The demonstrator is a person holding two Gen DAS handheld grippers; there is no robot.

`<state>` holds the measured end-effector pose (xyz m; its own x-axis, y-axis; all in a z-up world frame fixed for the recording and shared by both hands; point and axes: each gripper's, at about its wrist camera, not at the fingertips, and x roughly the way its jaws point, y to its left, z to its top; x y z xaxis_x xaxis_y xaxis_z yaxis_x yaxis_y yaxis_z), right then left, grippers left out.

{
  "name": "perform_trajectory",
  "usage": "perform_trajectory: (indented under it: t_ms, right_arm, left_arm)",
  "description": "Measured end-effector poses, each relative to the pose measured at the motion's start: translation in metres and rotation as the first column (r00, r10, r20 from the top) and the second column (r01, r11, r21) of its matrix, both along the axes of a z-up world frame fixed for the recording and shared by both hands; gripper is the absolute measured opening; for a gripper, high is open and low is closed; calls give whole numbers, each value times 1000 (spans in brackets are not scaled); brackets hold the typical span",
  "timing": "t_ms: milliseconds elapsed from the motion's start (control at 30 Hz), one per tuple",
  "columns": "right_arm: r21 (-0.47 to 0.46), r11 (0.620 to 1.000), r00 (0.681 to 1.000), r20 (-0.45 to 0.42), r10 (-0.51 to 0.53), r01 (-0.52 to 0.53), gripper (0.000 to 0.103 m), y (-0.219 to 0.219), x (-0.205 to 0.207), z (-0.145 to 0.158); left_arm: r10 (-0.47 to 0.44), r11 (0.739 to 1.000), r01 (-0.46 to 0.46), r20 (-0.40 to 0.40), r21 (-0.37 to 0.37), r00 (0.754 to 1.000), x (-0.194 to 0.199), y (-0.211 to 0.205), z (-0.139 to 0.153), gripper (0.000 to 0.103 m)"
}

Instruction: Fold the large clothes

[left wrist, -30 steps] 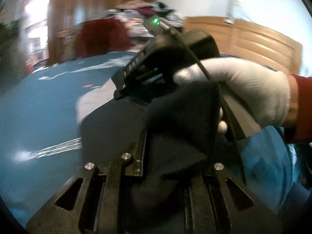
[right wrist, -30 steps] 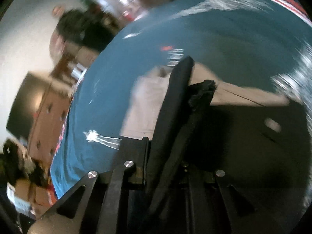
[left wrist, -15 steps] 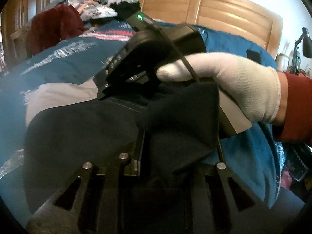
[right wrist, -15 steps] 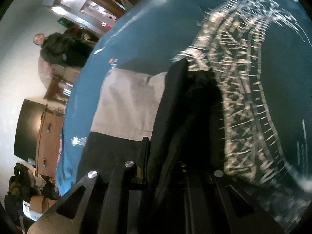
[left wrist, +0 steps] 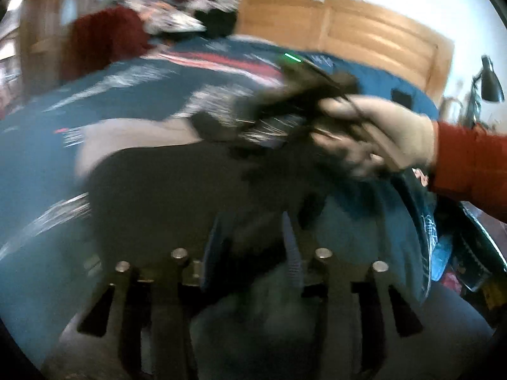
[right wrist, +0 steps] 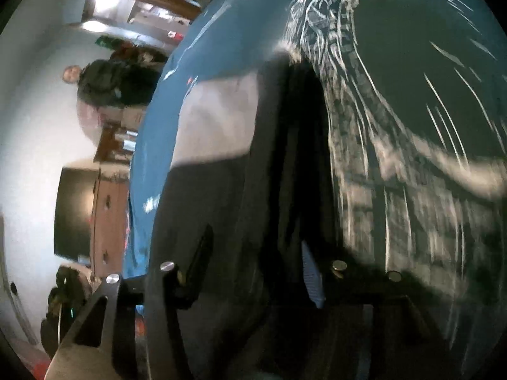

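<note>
The dark garment (left wrist: 177, 196) is spread mid-frame on the blue bed (left wrist: 38, 164), long axis left-right. Left gripper (left wrist: 250, 240) appears parted over its near edge; right gripper (right wrist: 294, 158) pinches a fold.

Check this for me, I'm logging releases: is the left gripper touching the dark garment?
Cannot tell. In the blurred left wrist view, the left gripper has spread fingers with the dark garment lying beyond and between them; no clear contact or gap shows.
</note>
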<state>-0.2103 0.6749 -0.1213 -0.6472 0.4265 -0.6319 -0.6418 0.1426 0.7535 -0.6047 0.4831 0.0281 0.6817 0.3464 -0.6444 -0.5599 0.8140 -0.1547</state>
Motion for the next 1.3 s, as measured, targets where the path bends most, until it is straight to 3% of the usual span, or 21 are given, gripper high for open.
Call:
perform_trajectory:
  t_ms: [100, 167, 367, 400, 433, 467, 533, 567, 633, 667, 733, 800, 867, 900, 1033, 1100, 1167, 1233, 1300]
  right_arm:
    - [10, 1000, 1000, 17, 16, -16, 58, -38, -11, 5]
    - [11, 1000, 1000, 23, 20, -20, 63, -55, -19, 7]
    - [43, 999, 999, 51, 2, -4, 61, -93, -49, 7]
    - [49, 999, 999, 51, -5, 2, 46, -92, -54, 9]
    - [54, 999, 998, 69, -9, 5, 20, -95, -53, 8]
    - [55, 998, 996, 89, -5, 0, 14, -95, -53, 8]
    - [77, 997, 994, 111, -11, 2, 9, -95, -53, 14]
    - [95, 995, 992, 124, -11, 0, 9, -94, -54, 18]
    - [84, 996, 991, 136, -3, -9, 8, -96, -51, 10]
    - [66, 998, 992, 127, 3, -12, 8, -95, -49, 1]
    - [42, 999, 995, 98, 7, -11, 4, -95, -47, -18]
    - [48, 999, 997, 71, -15, 11, 4, -96, -47, -26]
    - [71, 997, 994, 109, -10, 2, 7, -99, -53, -12]
    - [84, 996, 991, 131, -1, -10, 7, -100, -57, -5]
    - [142, 989, 981, 195, 10, -38, 7, -105, -64, 29]
    - [124, 992, 979, 204, 6, -32, 7, -103, -61, 24]
    - [85, 996, 983, 183, 6, -22, 7, -101, -54, 7]
    - [62, 998, 982, 188, 14, -26, 5, -96, -56, -7]
    - [65, 998, 980, 197, 11, -24, 3, -91, -59, -10]
  left_arm:
    - [104, 994, -104, -1, 22, 995, -48, -3, -1, 50]
    - [143, 990, -144, -28, -14, 989, -63, 2, -13, 52]
    - [140, 989, -142, -62, -33, 988, -49, 14, -35, 52]
    - [142, 989, -145, -75, -31, 987, -42, 17, -38, 52]
    - [137, 990, -141, -85, -32, 987, -35, 24, -41, 52]
    - [136, 990, -140, -106, -29, 985, -30, 28, -48, 48]
    - [125, 988, -133, -111, -74, 986, -30, 39, -56, 34]
    - [119, 990, -126, -118, -59, 986, -31, 36, -52, 29]
    - [95, 994, -82, -184, 75, 978, -30, 15, -46, 26]
    - [65, 995, -45, -227, 93, 972, -30, 6, -52, 25]
    - [21, 999, -8, -279, 48, 960, -31, 4, -73, 25]
    - [7, 1000, -5, -255, 8, 967, -41, 0, -71, 25]
    - [7, 1000, -12, -219, -24, 976, -54, -3, -57, 24]
    - [13, 999, -20, -165, -44, 986, -64, -5, -45, 24]
    - [94, 996, -94, 36, -2, 995, -88, -1, 8, 24]
    - [119, 992, -121, 75, 20, 990, -79, 15, 13, 26]
    - [99, 995, -99, 17, 3, 995, -57, 31, -10, 29]
    - [45, 993, -62, -167, -98, 985, -25, 46, -67, 32]
    - [44, 996, -55, -159, -70, 986, -25, 43, -73, 32]
